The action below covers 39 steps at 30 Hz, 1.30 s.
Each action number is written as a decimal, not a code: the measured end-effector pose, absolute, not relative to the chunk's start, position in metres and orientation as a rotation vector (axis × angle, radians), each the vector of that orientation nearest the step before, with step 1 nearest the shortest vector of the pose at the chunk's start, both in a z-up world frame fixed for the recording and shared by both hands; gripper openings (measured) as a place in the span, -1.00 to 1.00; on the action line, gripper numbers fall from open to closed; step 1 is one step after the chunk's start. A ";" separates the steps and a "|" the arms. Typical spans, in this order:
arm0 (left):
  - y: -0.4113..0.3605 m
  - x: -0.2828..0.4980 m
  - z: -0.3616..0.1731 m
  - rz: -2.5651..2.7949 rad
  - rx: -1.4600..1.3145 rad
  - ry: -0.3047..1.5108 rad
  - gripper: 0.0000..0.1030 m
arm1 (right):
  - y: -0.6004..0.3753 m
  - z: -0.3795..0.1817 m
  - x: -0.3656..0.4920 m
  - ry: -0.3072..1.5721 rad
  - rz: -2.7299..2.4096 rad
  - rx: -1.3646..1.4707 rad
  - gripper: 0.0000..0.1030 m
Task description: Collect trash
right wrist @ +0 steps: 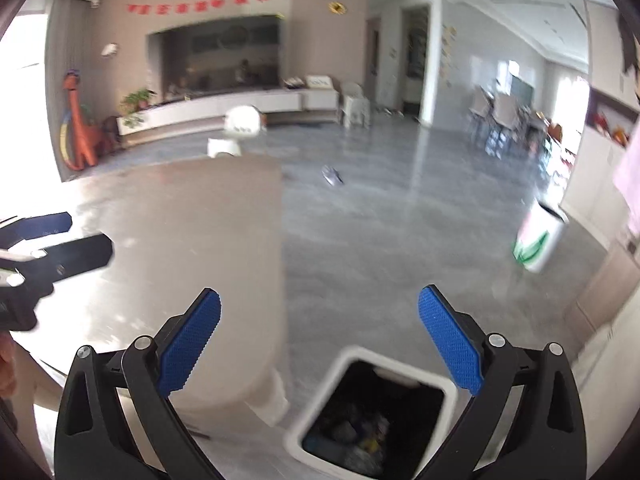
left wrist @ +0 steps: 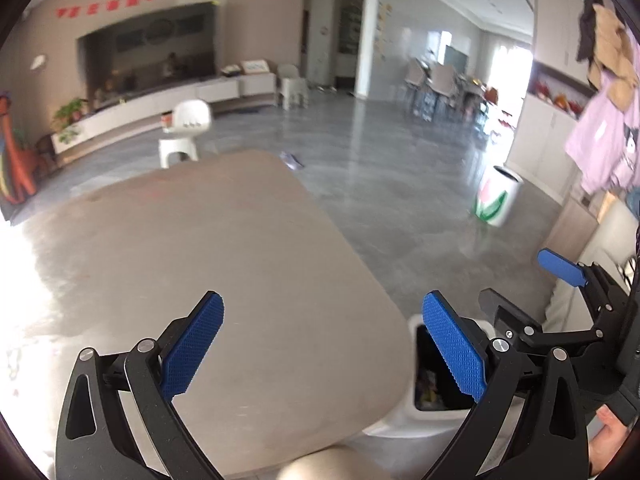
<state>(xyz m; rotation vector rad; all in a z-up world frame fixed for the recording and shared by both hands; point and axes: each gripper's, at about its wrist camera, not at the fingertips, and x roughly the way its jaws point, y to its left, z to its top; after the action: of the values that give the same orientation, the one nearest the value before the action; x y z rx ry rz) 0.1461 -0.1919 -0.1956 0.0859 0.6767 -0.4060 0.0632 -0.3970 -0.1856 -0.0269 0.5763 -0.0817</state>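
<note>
A white bin [right wrist: 444,396] with a black liner stands on the floor beside the table, with mixed trash [right wrist: 360,436] at its bottom. My right gripper [right wrist: 320,336] hangs above it, open, its blue pads wide apart and empty. In the left wrist view the same bin [left wrist: 412,364] peeks out past the table's corner. My left gripper [left wrist: 324,340] is open over the beige table [left wrist: 224,264] and holds nothing. The right gripper [left wrist: 560,280] also shows at the right edge of that view. The left gripper [right wrist: 60,240] shows at the left edge of the right wrist view.
A small piece of litter [right wrist: 333,176] lies on the grey floor beyond the table. A white bin with a green leaf print [right wrist: 540,240] stands near the right wall. A white child's chair [right wrist: 236,128] is behind the table. Dining chairs [right wrist: 500,120] stand far right.
</note>
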 end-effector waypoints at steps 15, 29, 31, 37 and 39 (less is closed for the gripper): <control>-0.048 0.130 -0.147 -0.099 0.047 0.564 0.90 | -0.266 -0.132 0.087 0.479 0.117 -0.083 0.91; 0.091 0.128 -0.142 0.178 -0.037 0.566 0.90 | -0.152 -0.116 0.103 0.443 0.262 -0.099 0.91; 0.111 0.127 -0.142 0.203 -0.050 0.573 0.90 | -0.142 -0.115 0.107 0.442 0.285 -0.089 0.91; 0.150 0.122 -0.143 0.247 -0.067 0.579 0.90 | -0.104 -0.114 0.112 0.448 0.342 -0.074 0.91; 0.157 0.120 -0.144 0.258 -0.067 0.577 0.90 | -0.096 -0.114 0.112 0.453 0.354 -0.077 0.91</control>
<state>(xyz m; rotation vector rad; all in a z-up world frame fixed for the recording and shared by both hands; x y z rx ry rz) 0.1196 0.1571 -0.1435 -0.0673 0.5769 0.2584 0.1115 -0.0960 -0.1138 -0.0771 0.4533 0.3539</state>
